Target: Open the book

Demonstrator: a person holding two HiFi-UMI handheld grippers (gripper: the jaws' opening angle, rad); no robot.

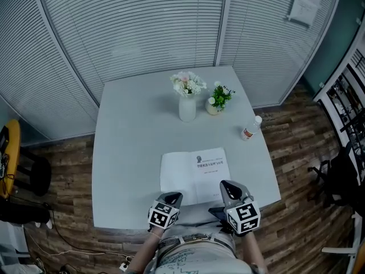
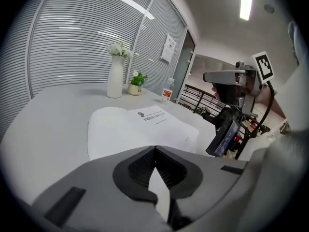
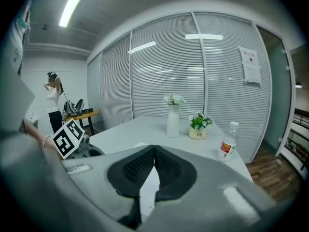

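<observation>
The book [image 1: 194,174] lies open on the white table [image 1: 128,153], showing white pages with a small printed title on the right-hand one. In the left gripper view the book [image 2: 140,127] spreads flat just beyond the jaws. My left gripper [image 1: 174,197] hovers at the book's near left corner, shut with nothing between its pads [image 2: 155,149]. My right gripper [image 1: 228,186] hangs over the book's near right corner, its tips [image 3: 154,148] meeting with nothing in them. The right gripper [image 2: 212,76] also shows from the side in the left gripper view.
A white vase of flowers [image 1: 187,104], a small potted plant [image 1: 217,103] and a plastic bottle [image 1: 250,129] stand on the far half of the table. Slatted glass walls lie behind. A person [image 3: 52,105] stands by a desk in the background.
</observation>
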